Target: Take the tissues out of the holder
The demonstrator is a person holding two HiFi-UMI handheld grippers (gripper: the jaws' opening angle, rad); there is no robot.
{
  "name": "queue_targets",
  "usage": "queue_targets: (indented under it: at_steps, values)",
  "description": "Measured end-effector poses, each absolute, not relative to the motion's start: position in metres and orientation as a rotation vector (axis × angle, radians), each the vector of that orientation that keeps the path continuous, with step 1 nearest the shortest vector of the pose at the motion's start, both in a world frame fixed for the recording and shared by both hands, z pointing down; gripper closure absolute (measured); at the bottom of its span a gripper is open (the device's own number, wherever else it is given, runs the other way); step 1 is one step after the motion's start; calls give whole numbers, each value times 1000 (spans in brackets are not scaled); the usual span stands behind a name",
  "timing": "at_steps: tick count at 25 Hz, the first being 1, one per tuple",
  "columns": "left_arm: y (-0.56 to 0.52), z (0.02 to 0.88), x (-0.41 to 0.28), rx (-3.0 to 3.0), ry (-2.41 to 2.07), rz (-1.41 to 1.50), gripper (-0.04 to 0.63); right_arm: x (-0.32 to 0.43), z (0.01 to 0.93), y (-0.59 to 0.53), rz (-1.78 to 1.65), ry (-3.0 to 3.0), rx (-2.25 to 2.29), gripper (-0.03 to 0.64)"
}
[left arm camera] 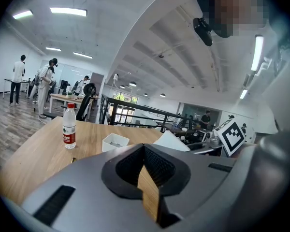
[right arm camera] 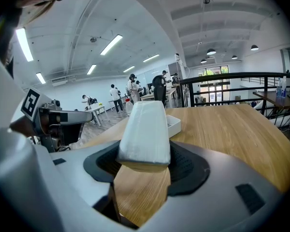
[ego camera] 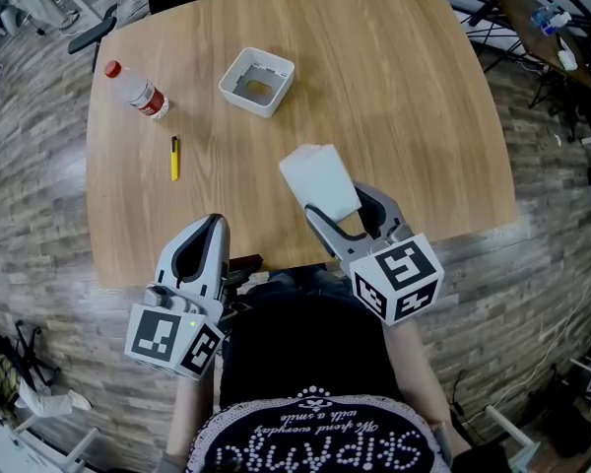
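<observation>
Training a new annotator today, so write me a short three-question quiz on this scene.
1. True or false: the tissue pack lies inside the white holder.
2. What is the right gripper clamped on? A) water bottle B) tissue pack C) yellow pen
3. Fill in: the left gripper is empty, and its jaws are ____.

Key: 1 false, the pack is out and held above the table; 2 B; 3 shut.
</observation>
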State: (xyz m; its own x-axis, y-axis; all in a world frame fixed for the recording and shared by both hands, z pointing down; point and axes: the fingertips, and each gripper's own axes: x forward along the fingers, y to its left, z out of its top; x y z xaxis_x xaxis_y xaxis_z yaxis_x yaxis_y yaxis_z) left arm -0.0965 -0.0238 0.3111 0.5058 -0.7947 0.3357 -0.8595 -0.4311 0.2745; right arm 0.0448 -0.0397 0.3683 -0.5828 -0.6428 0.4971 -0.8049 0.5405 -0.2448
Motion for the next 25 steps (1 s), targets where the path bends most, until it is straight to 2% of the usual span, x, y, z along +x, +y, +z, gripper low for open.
queue_targets:
  at_steps: [25]
  values:
    - [-22,310,-94,2348,-1359,208,590,50,355,-20,659,-2457,1194,344]
